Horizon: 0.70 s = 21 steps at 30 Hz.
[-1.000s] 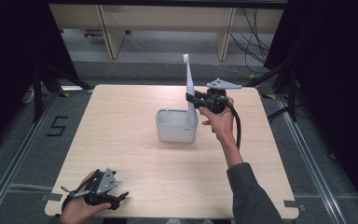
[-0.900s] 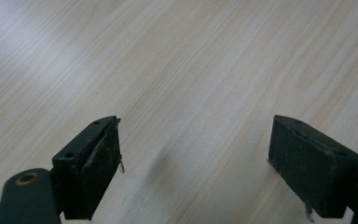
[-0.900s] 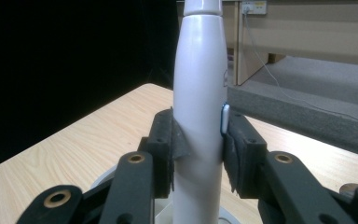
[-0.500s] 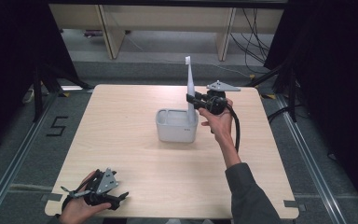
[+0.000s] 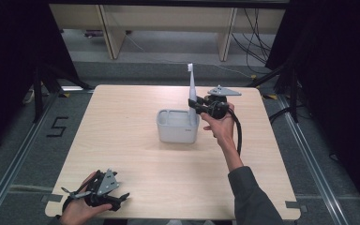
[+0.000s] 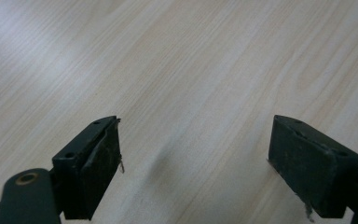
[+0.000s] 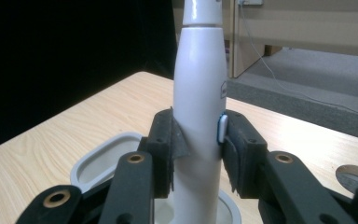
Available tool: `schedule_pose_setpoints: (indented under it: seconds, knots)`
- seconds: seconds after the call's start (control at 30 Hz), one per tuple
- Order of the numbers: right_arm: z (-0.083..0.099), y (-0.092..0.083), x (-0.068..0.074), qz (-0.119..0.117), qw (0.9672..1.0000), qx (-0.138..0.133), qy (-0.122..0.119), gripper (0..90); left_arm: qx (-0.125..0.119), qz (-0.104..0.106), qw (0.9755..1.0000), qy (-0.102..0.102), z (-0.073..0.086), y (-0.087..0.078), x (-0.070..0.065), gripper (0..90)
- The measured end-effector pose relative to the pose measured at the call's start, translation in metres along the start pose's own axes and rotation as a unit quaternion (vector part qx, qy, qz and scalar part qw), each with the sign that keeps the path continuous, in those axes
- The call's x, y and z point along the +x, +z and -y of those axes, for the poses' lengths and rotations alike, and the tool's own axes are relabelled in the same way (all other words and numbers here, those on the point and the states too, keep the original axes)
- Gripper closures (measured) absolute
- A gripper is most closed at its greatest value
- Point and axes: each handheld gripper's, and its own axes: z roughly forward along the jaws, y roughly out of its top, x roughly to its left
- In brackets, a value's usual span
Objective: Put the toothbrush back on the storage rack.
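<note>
toothbrush (image 7: 199, 93) lower toward holder (image 5: 178, 126), clamped in right gripper (image 7: 198, 154)

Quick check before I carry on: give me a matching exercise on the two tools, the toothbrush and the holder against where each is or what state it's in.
Things:
1. left tool
2. right tool
3. electric toothbrush
4. grey holder

States:
A. stands mid-table, open top
B. jaws apart over bare wood at the near table edge
C. upright, white, lower end in the holder
D. clamped on the handle

Pairs: 1-B, 2-D, 3-C, 4-A
</note>
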Motion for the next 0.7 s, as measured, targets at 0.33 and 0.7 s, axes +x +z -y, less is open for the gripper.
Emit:
schedule_pose_setpoints:
  seconds: [0.33,0.7]
  knots:
    - [0.011,0.0,0.002,0.009,0.9998,0.013,-0.012,66.3,0.0,-0.002,1.0,0.0,0.0,0.0,0.0,16.3]
    - [0.02,-0.002,0.001,0.006,0.9993,0.021,-0.03,66.4,0.0,-0.002,1.0,0.0,0.0,0.0,0.0,16.3]
